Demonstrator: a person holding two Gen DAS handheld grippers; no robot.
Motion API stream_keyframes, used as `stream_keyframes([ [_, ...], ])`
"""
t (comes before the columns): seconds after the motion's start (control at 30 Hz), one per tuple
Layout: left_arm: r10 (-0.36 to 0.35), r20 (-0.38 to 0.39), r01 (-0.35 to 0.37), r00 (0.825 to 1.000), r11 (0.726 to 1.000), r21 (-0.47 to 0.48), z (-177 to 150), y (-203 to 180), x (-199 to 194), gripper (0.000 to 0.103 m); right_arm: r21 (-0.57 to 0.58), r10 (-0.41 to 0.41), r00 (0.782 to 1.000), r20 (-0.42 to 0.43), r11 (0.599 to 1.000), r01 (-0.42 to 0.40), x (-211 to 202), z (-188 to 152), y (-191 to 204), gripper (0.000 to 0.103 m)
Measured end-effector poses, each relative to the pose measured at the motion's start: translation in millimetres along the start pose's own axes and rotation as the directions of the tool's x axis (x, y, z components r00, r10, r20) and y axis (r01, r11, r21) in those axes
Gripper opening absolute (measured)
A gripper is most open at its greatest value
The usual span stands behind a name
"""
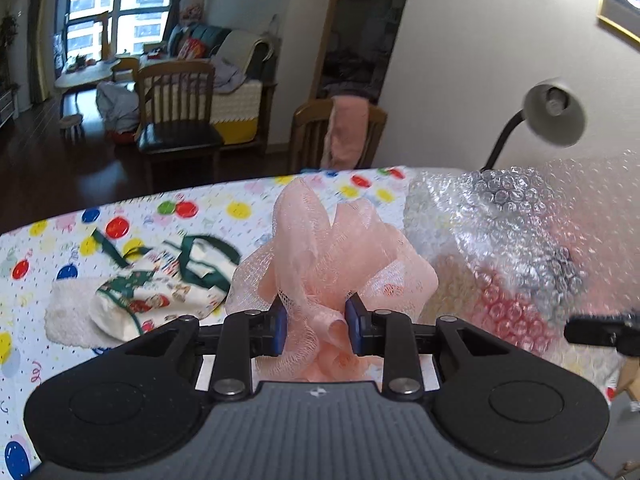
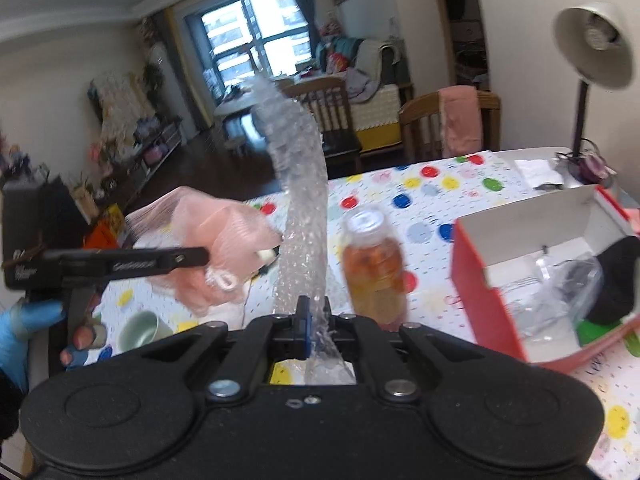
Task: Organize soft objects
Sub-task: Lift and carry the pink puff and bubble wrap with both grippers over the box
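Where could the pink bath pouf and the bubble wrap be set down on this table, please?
Bare tablecloth lies beyond the bottle, toward the lamp. Another patch lies beyond the printed bag. Crowded: around the red box and the green cup.

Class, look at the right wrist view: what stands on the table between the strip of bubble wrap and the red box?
A clear bottle of orange liquid stands between the bubble wrap and the red box, seen in the right wrist view.
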State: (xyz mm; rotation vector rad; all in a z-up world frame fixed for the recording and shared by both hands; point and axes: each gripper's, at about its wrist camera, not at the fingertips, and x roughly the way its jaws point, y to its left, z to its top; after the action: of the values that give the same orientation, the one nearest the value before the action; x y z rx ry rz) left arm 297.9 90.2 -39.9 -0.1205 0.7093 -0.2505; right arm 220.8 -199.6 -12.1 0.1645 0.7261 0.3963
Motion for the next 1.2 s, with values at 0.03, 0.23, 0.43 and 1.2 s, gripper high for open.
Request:
stream_keyframes([
  [0.03,-0.009,0.005,0.009,1.0,1.0,0.008,1.9,-4.8,-3.9,0.029,0.012,-0.005,1.0,0.008,1.0,0.005,-5.5,2.4,-5.8,0.002],
  [0.23,-0.061,0.025,0.06,0.998,0.996,0.066,12.3,-40.8,-21.4,0.029,0.046,-0.035,0.999,0.04,0.998,0.033,-33.6,15.8,-35.9,0.002],
  [0.43,-0.115,0.045,0.108,0.992,0.986,0.124,24.0,-79.8,-30.3,0.029,0.062,-0.068,0.996,0.065,0.996,0.064,-58.4,26.4,-62.0,0.002],
  [1.2,-0.172,-0.003,0.168,0.985,0.958,0.233,43.1,-217.4,33.6,0.029,0.13,-0.216,0.974,0.068,0.97,0.206,-68.6,32.7,-203.1,0.002],
])
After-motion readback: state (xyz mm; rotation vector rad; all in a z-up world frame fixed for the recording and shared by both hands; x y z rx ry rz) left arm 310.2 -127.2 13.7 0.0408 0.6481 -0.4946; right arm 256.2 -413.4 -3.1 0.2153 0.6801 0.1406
